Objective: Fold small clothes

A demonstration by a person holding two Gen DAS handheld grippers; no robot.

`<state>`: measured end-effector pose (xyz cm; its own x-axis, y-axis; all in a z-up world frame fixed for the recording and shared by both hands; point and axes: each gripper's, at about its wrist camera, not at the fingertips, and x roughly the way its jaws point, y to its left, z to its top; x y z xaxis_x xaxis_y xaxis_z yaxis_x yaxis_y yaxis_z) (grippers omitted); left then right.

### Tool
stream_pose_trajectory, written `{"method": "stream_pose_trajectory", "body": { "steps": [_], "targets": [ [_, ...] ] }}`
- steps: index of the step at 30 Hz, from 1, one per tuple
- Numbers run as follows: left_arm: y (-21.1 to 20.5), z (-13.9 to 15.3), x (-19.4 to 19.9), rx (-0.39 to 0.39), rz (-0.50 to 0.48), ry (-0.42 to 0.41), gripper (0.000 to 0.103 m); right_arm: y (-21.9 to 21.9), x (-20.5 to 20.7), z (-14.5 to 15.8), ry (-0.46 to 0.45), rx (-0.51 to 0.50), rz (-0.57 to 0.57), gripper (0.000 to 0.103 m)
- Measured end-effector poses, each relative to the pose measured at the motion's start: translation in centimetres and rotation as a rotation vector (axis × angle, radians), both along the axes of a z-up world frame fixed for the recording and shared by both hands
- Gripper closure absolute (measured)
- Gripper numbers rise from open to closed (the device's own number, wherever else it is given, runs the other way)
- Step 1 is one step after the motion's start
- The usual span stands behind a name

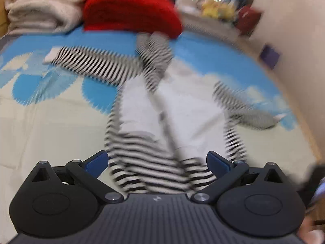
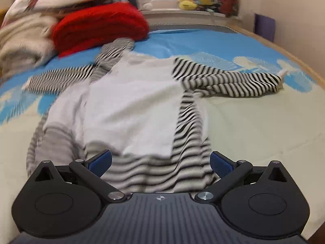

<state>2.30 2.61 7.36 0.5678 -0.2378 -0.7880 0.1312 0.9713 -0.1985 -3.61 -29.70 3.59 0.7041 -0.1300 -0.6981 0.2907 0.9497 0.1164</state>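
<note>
Striped hem lies between my right gripper's spread jaws; left gripper gapes likewise. Garment runs lengthwise ahead, sleeves splayed sideways.

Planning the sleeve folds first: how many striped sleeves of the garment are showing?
2. One striped sleeve lies stretched out to the right across the bed; the other sleeve stretches left, toward the red blanket. The garment lies flat, so none seems hidden.
</note>
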Motion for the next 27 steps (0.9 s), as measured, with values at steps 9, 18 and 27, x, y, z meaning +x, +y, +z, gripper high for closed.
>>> {"method": "stream_pose_trajectory", "body": {
  "steps": [9, 18, 27],
  "targets": [
    [1.9, -8.4, 5.8, 0.154, 0.155, 0.097, 0.0, -15.2, 8.9, -2.2, -0.004, 0.148, -0.202, 0.001],
    [0.8, -11.8, 8.7, 0.228, 0.107, 0.09, 0.0, -23.2, 19.2, -8.5, -0.04, 0.415, -0.494, 0.022],
    [0.8, -12.3, 9.4, 0.279, 0.111, 0.077, 0.0, -31.2, 20.9, -3.2, 0.044, -0.269, -0.986, 0.075]
  ]
}}
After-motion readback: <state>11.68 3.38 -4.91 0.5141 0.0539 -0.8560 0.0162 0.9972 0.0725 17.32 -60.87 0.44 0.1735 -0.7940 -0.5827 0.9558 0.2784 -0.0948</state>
